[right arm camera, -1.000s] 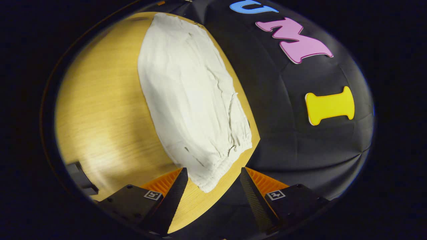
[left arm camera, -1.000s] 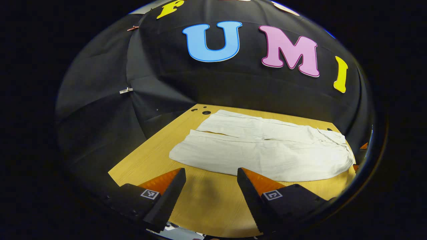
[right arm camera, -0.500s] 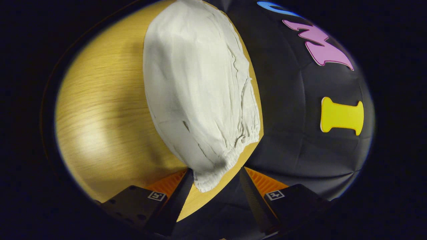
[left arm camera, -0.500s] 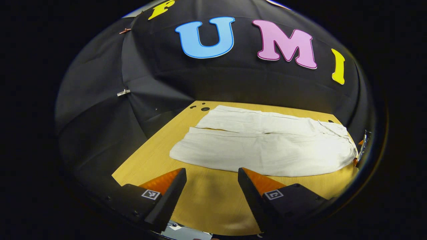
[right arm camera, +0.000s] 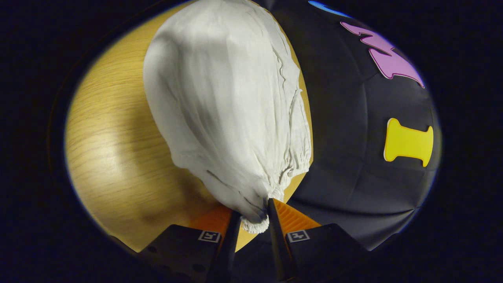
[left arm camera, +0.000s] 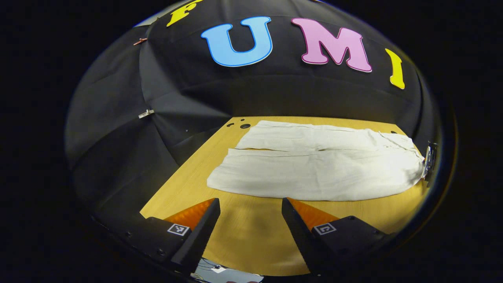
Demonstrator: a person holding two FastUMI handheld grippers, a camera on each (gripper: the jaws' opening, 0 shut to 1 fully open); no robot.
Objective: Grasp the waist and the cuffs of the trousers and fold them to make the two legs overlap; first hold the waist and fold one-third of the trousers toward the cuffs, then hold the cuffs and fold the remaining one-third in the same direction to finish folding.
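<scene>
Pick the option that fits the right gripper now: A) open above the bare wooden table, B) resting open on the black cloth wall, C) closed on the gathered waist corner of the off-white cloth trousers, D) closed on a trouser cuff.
C: in the right gripper view the right gripper has both fingers pinching the elastic waist corner of the off-white cloth trousers.

Trousers [left arm camera: 314,169] lie flat across the tabletop [left arm camera: 251,236], legs side by side, waist [right arm camera: 275,184] at the right end. Left gripper [left arm camera: 249,220] sits near the front edge, apart from the cloth. Right gripper [right arm camera: 251,224] at the waist corner, waistband between its jaws.
</scene>
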